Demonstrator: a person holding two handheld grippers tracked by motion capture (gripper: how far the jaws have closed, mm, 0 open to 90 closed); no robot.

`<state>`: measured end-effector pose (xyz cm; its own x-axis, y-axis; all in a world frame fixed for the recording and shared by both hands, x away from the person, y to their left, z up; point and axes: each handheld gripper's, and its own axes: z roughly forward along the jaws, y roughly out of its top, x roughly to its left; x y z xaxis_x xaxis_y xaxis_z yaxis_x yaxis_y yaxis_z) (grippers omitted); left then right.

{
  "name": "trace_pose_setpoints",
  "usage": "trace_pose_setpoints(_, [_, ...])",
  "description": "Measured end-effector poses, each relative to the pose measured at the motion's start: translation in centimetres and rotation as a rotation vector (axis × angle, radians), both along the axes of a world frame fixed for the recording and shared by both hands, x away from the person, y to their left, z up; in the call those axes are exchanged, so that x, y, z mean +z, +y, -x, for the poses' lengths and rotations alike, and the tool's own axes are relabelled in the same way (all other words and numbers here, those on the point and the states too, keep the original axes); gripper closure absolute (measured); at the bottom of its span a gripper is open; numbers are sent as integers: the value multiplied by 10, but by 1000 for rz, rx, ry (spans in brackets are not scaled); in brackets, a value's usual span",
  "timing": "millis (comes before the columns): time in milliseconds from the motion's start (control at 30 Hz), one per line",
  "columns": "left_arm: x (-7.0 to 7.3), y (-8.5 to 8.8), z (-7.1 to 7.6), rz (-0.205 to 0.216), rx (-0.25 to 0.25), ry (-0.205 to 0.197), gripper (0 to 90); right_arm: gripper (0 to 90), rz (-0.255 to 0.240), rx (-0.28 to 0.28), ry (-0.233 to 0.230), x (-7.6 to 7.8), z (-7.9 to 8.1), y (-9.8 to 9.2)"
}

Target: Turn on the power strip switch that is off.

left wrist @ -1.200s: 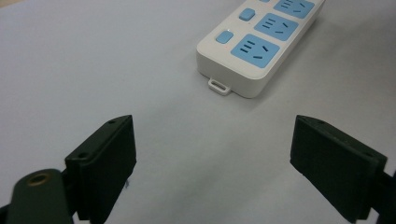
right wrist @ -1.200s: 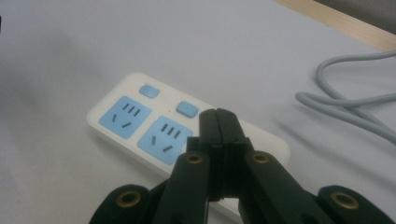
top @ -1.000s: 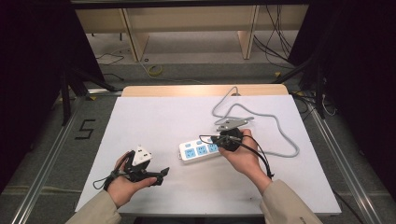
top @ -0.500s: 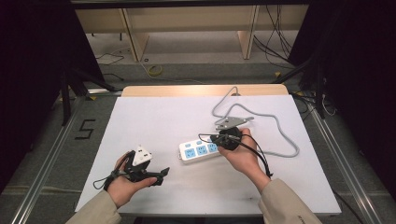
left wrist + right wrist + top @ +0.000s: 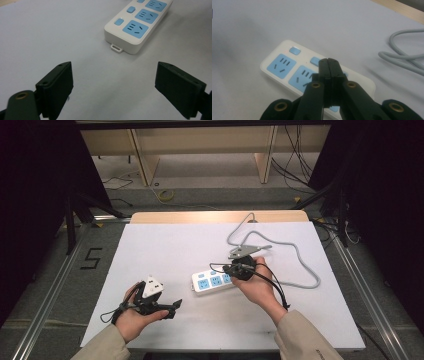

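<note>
We had a big white worktop (image 5: 165, 245) in front of us, and almost nothing lay on it. The biggest thing there was the long grey cable (image 5: 300, 262), which curled in loops on the far right side and ran back to the power strip (image 5: 212, 282). That white power strip lay flat near the middle of the worktop, a bit to the right, with its blue sockets (image 5: 134, 28) facing up and small blue buttons (image 5: 295, 51) beside them. We saw no plug in any of the sockets we could see. Our right tongs (image 5: 329, 65) were clenched tight with nothing between them, and their tip hung just over the strip, close to the middle button; we could not tell if it touched. So we thought the job was to press the buttons, and it looked just begun or about to begin, because we could not see any button lit or changed. Our left tongs (image 5: 113, 82) were spread wide and held nothing, low over the bare worktop near the strip's end, so that hand had no job yet.
</note>
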<state>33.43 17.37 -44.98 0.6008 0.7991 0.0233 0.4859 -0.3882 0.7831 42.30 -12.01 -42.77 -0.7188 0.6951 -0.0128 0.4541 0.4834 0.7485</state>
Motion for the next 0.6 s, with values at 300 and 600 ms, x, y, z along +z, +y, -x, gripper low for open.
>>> trace_pose_setpoints(300, [-1,0,-1,-4,-4,8,146,900,8,14,2,0,-3,8])
trace_pose_setpoints(600, [-1,-1,0,-2,-4,5,146,900,9,22,3,1,-4,15])
